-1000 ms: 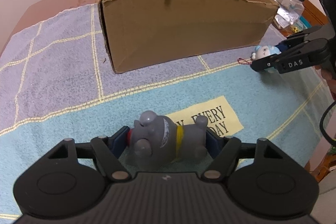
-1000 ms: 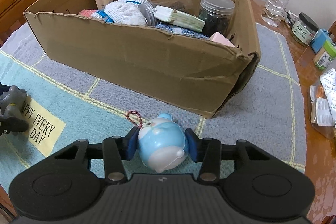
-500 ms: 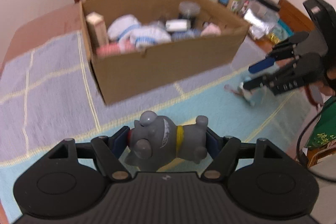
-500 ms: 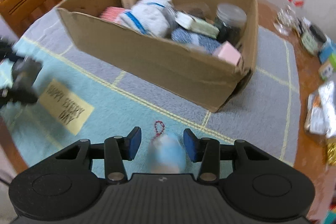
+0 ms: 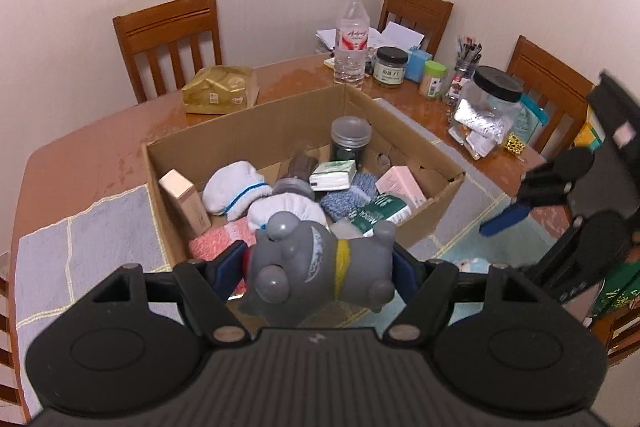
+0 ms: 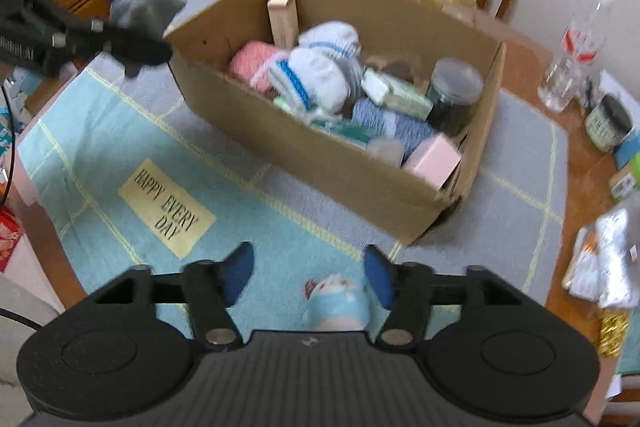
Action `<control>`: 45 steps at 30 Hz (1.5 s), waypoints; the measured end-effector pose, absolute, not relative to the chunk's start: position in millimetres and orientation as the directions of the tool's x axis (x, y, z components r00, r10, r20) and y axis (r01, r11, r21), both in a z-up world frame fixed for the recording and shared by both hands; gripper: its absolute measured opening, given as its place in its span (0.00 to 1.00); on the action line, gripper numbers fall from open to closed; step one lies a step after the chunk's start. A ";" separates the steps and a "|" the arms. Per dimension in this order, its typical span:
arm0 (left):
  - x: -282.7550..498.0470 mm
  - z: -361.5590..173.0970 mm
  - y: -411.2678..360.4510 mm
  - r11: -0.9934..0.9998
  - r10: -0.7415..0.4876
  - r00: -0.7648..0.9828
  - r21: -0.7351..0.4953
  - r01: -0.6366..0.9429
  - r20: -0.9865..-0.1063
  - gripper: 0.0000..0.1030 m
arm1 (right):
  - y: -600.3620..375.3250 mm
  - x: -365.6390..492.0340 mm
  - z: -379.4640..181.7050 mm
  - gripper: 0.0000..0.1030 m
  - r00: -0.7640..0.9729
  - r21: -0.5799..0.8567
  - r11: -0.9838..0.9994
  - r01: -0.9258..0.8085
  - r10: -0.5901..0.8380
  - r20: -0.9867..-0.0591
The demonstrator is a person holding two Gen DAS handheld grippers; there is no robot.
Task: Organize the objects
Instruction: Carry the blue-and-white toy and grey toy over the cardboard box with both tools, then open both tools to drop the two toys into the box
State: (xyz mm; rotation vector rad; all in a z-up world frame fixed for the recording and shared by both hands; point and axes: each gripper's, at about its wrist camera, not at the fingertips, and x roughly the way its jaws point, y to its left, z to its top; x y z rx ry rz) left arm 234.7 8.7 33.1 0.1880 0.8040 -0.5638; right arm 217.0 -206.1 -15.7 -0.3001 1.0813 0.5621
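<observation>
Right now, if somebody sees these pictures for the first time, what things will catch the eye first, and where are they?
First is the grey toy dog, clamped in the left gripper above the near edge of the cardboard box, which is crammed with socks, jars and small cartons. Next is the little blue toy lying on the mat, below the open right gripper.

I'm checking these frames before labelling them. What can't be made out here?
- Blue toy: right wrist view, motion blurred, lower part hidden by the right tongs body; only a sliver shows in the left view.
- Cardboard box floor: both views, covered by socks and packages.
- Grey toy: its underside, left wrist view, hidden by the left tongs.
- Jar label: left wrist view, too small to read.
</observation>
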 end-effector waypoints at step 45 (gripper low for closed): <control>309.3 38.4 21.1 0.920 -0.257 0.633 0.016 0.392 -0.730 0.99 | -216.4 279.5 50.6 0.48 0.424 0.089 0.874 -0.478 0.319 -0.848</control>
